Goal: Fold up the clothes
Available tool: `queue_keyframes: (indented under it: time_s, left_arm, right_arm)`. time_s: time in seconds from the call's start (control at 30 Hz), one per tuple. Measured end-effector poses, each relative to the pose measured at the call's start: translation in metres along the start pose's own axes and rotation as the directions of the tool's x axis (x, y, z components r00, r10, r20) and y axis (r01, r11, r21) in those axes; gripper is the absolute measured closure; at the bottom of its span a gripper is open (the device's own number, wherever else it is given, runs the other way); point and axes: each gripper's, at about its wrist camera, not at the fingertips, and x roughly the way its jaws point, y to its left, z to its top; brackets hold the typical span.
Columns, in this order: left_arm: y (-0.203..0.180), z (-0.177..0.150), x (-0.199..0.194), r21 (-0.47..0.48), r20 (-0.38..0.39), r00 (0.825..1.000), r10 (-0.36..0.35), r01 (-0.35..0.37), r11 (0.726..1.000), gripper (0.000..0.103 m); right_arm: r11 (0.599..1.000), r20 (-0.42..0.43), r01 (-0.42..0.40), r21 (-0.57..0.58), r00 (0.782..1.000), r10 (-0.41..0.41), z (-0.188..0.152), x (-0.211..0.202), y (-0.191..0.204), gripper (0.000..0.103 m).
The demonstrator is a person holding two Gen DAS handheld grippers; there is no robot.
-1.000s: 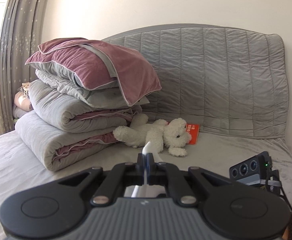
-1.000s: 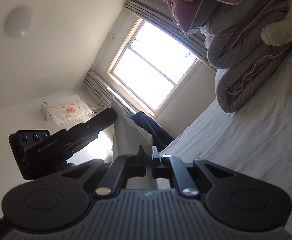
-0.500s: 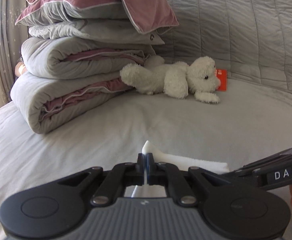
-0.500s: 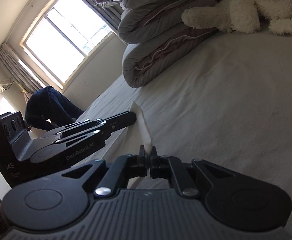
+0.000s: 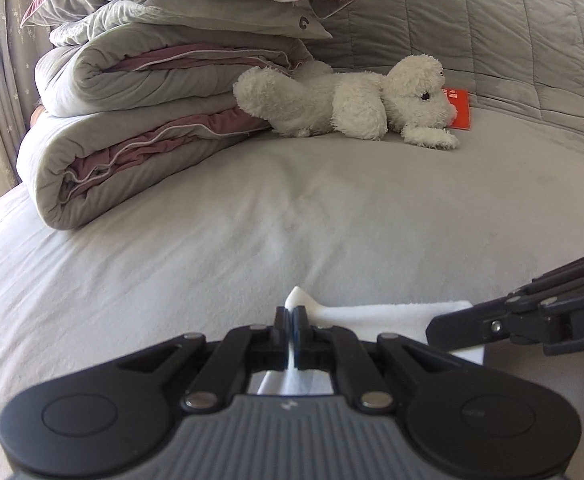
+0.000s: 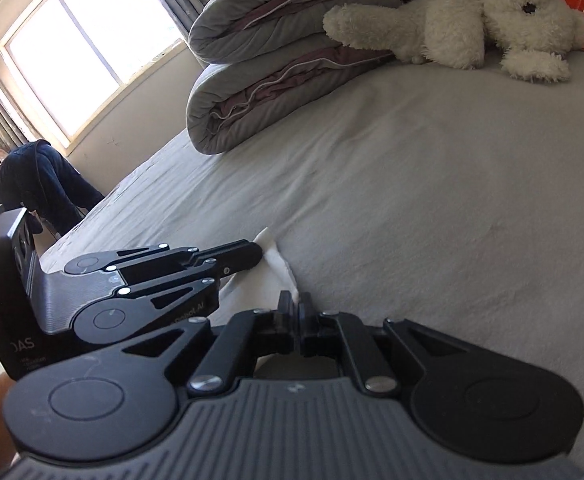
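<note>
A white garment (image 5: pixel 388 314) lies low over the grey bed sheet (image 5: pixel 251 240), stretched between both grippers. My left gripper (image 5: pixel 291 314) is shut on one corner of it; a small white tip sticks up past the fingers. My right gripper (image 6: pixel 296 304) is shut on the other corner of the white garment (image 6: pixel 277 266). In the left wrist view the right gripper (image 5: pixel 532 316) comes in from the right edge. In the right wrist view the left gripper (image 6: pixel 251 254) lies at left, its tips at the cloth. Most of the garment is hidden under the grippers.
A stack of folded grey and mauve quilts (image 5: pixel 151 120) sits at the back left of the bed. A white plush dog (image 5: pixel 356 100) and a red booklet (image 5: pixel 458 110) lie by the quilted headboard (image 5: pixel 492 28). A window (image 6: pixel 87 40) and dark clothing (image 6: pixel 39 184) are beside the bed.
Both grippers have come down from raised positions to just above the bed sheet, bringing the white garment down with them. Both stay shut on it.
</note>
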Motion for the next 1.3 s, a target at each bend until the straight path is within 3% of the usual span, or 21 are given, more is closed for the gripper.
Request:
queue_keyframes:
  time_s: [0.17,0.27,0.4,0.53,0.6,0.87,1.17,1.3]
  left_arm:
    - [0.001,0.004,-0.002,-0.009,0.000,1.000,0.027,-0.027,1.000,0.093]
    - [0.012,0.006,-0.015,-0.039,0.006,0.998,0.061,-0.061,0.997,0.078]
    - [0.037,0.006,-0.047,-0.120,-0.004,0.994,0.106,-0.106,0.987,0.073]
    - [0.061,0.000,-0.088,-0.184,-0.031,0.987,0.155,-0.159,0.970,0.068]
    - [0.069,-0.006,-0.110,-0.197,-0.052,0.981,0.189,-0.196,0.961,0.067]
    - [0.085,-0.035,-0.227,-0.273,-0.127,0.931,0.342,-0.365,0.890,0.065]
    - [0.076,-0.100,-0.358,-0.304,-0.216,0.874,0.436,-0.484,0.820,0.060]
    - [0.084,-0.147,-0.396,-0.340,-0.274,0.827,0.490,-0.560,0.756,0.060]
  right_arm:
    - [0.998,0.038,0.062,-0.024,0.997,-0.061,0.001,-0.004,0.000,0.094]
    - [0.990,0.085,0.128,-0.052,0.989,-0.124,0.002,-0.008,0.001,0.091]
    - [0.997,0.074,0.065,-0.031,0.995,-0.063,0.004,-0.010,-0.001,0.087]
    - [0.996,0.060,0.046,-0.072,0.997,-0.041,0.003,-0.008,0.008,0.070]
    - [0.995,0.055,0.032,-0.089,0.998,-0.027,0.003,-0.008,0.014,0.069]
    - [0.993,0.019,-0.018,-0.116,1.000,0.021,0.001,-0.003,0.033,0.067]
    - [0.978,-0.082,-0.161,-0.135,0.985,0.151,-0.009,-0.019,0.083,0.064]
    - [0.950,-0.140,-0.238,-0.199,0.967,0.213,-0.022,-0.032,0.121,0.062]
